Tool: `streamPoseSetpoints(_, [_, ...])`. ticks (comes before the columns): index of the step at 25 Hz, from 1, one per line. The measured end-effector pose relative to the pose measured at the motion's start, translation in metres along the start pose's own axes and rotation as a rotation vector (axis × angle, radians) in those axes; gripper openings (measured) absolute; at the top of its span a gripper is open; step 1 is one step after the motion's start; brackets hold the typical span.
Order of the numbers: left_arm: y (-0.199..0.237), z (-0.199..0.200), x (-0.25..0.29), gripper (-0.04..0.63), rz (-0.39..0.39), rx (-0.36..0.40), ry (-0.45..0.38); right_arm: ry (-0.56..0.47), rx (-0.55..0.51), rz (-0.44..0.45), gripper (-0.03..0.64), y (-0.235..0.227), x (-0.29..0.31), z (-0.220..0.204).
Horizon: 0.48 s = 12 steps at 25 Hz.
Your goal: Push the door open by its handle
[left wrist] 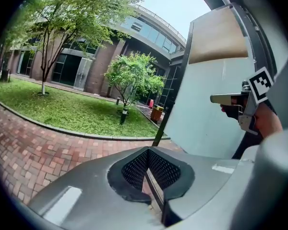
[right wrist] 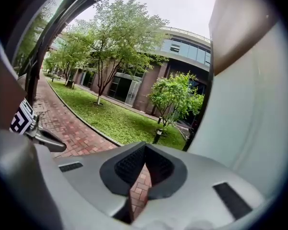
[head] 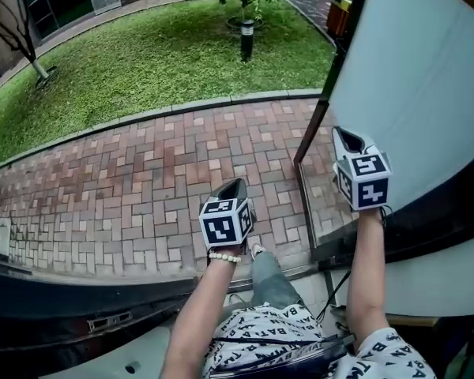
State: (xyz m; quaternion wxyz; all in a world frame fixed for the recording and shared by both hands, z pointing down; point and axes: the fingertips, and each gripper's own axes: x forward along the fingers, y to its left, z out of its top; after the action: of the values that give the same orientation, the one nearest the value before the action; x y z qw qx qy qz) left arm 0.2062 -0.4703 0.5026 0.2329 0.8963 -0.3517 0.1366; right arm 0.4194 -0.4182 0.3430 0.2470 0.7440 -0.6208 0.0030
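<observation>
The door [head: 415,77] is a pale frosted panel with a dark edge, swung outward on the right. Its handle shows in no view. My right gripper [head: 348,139] is raised beside the panel's inner face with its jaws shut and nothing between them. In its own view the right gripper [right wrist: 145,146] points out at the courtyard, with the door [right wrist: 252,119] filling the right side. My left gripper [head: 231,186] hangs in the open doorway over the paving, shut and empty. The left gripper [left wrist: 148,150] view shows the door [left wrist: 206,119] and my right gripper [left wrist: 217,98] close to it.
Red brick paving [head: 142,180] lies beyond the dark threshold [head: 79,290]. Behind it is a lawn [head: 142,61] with a black bollard lamp [head: 246,39] and trees [left wrist: 132,75]. A bin [left wrist: 157,113] stands near the door's far edge. The person's legs [head: 268,283] are below.
</observation>
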Motion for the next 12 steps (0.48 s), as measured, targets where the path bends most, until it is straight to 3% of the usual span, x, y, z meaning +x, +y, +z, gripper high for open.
streamPoseSetpoints(6, [-0.020,-0.017,-0.038,0.003,-0.028,-0.019,0.021,-0.022,-0.066,0.027,0.008,0.027,-0.063,0.025])
streamPoseSetpoints(12, [-0.036,-0.041,-0.070,0.003,-0.036,-0.023,0.015,-0.049,-0.079,0.083,0.009,0.061,-0.104,0.021])
